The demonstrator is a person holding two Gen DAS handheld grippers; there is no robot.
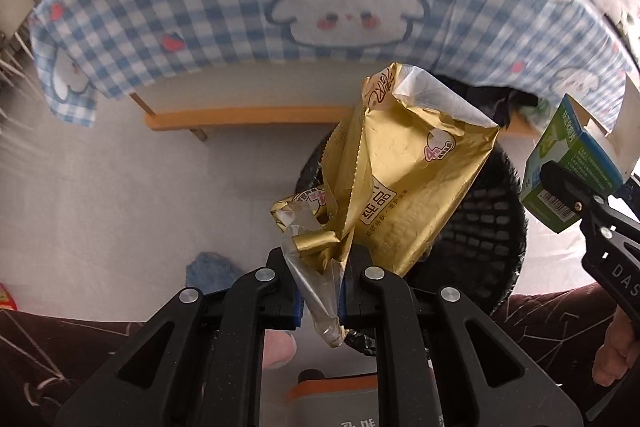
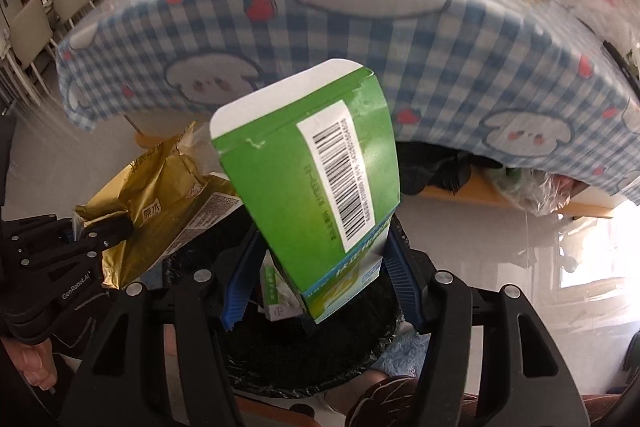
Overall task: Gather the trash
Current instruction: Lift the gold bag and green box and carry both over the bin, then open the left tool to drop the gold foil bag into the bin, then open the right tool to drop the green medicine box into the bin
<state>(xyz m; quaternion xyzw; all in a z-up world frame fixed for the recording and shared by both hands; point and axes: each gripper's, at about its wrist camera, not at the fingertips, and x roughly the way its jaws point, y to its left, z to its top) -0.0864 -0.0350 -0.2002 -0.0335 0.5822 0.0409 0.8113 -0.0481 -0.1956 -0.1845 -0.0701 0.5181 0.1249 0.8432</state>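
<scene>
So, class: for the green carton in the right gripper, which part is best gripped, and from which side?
The green carton is best gripped as the right gripper has it: across its narrow closed end, pads on the two flat side faces, coming from below. Those faces are parallel and stiff; the far end has a loose open flap that would likely fold.

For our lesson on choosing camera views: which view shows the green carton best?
The right wrist view: the green carton fills the middle of the frame, barcode readable, held between the right gripper's jaws above the black bin. The left wrist view catches it only small at the right edge.
</scene>
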